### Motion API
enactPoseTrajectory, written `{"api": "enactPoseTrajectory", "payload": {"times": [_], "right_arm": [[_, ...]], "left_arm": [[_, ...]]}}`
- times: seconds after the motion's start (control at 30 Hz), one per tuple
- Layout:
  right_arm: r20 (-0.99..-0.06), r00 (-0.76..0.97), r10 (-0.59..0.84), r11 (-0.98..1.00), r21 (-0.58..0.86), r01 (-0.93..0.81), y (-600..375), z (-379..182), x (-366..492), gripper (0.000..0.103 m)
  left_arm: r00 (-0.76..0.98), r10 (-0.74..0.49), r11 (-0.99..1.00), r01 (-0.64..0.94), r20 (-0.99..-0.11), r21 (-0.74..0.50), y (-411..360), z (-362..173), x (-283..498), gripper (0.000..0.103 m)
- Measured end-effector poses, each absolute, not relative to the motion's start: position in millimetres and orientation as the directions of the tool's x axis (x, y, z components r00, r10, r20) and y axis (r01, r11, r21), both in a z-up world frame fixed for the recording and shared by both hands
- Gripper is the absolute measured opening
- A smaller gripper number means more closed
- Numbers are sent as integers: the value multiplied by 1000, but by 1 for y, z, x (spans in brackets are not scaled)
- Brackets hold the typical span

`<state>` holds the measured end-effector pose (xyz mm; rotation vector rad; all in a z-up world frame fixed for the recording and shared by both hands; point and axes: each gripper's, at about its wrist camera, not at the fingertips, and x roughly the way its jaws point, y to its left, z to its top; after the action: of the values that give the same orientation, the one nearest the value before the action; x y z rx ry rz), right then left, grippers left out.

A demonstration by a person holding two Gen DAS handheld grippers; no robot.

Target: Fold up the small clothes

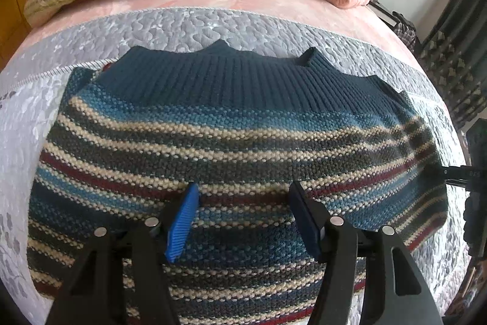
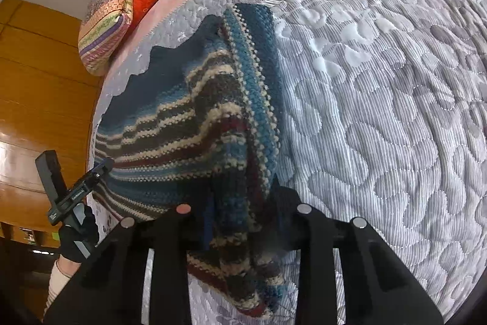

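Two grippers work on the striped sweater (image 1: 231, 148), which lies on the grey quilt (image 1: 188, 23). The left gripper (image 1: 243, 221) hovers over it with fingers wide apart; the right gripper (image 2: 243, 221) pinches a bunched edge. That thick knit may slip out, and the fold would fall crooked.
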<state>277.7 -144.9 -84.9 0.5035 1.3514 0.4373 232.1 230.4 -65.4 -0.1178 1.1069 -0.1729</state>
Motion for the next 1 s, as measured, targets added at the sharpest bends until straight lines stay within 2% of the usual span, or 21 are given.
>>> {"api": "enactPoseTrajectory", "payload": {"times": [0.33,0.47,0.67,1.0], "right_arm": [[-804,183,565,818,575,0,-144,-88,275,28],[-810,189,555,825,565,-3,-140,-75,273,22],[-799,195,569,822,556,-122,-104,-21,275,20],[-845,149,513,834,451,-318,-3,24,275,20]], "left_arm": [[439,-204,979,98,-875,-179,231,-68,232,64],[437,-223,975,87,-872,-206,235,-66,232,64],[443,-284,953,36,-851,-300,252,-53,236,64],[466,-295,947,26,-834,-320,264,-41,239,64]]}}
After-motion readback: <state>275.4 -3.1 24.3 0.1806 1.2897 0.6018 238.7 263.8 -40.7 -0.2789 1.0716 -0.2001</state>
